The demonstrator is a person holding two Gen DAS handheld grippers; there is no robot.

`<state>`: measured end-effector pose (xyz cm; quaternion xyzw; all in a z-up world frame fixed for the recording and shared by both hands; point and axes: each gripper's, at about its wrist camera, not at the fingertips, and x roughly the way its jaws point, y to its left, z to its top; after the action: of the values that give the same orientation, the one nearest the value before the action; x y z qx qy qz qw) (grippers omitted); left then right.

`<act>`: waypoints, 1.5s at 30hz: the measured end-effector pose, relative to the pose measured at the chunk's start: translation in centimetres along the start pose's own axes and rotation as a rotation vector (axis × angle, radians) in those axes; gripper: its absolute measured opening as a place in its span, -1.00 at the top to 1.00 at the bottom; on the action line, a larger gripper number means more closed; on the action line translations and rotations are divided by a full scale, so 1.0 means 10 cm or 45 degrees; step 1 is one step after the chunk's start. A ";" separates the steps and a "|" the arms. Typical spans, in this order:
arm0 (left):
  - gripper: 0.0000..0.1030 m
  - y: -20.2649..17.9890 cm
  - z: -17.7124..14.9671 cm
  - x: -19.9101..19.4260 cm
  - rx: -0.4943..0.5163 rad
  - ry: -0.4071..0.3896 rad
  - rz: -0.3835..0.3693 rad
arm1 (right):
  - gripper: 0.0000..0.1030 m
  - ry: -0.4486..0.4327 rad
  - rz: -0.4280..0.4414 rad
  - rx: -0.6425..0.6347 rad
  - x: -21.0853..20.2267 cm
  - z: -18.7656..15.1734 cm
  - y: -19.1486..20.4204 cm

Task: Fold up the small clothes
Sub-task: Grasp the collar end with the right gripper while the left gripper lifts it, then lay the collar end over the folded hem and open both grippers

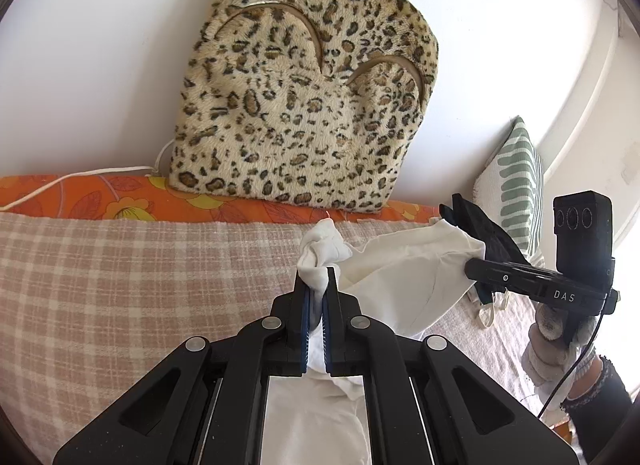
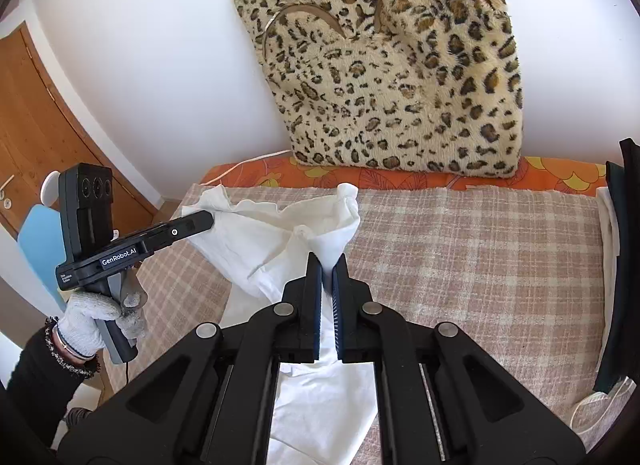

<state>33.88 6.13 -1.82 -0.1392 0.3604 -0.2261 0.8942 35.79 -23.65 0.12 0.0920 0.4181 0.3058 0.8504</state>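
**Checked bed cover, white garment pinched at both ends**

Bed with a pink-and-cream checked blanket (image 2: 480, 257), leopard-print cushion (image 1: 304, 97) propped on the white wall behind. Your left gripper (image 1: 317, 285) is clamped on a bunched corner of the white garment (image 1: 404, 269). Your right gripper (image 2: 327, 265) is clamped on another edge of it. The cloth hangs between the two, raised off the blanket, rest draping down below the jaws. Dark clothes (image 1: 480, 225) lie at the blanket's right end.

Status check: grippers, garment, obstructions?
Left gripper and right gripper both shut on white garment. Garment lifted off checked blanket. Nothing in the way.
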 end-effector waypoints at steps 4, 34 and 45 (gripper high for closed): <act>0.93 -0.12 -0.15 -0.20 0.013 0.004 -0.013 | 0.88 -0.008 0.004 0.000 -0.22 -0.20 0.14; 0.93 -0.27 -2.01 -0.92 0.170 0.302 -0.022 | 0.88 0.221 -0.145 -0.281 -0.69 -2.30 0.88; 0.78 -0.46 -2.27 -1.08 0.386 0.328 0.055 | 0.88 0.191 -0.380 -0.482 -0.82 -2.59 1.02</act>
<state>9.54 5.66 -9.57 0.0349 0.4365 -0.2743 0.8562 7.63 -23.03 -6.70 -0.1547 0.4243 0.2557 0.8548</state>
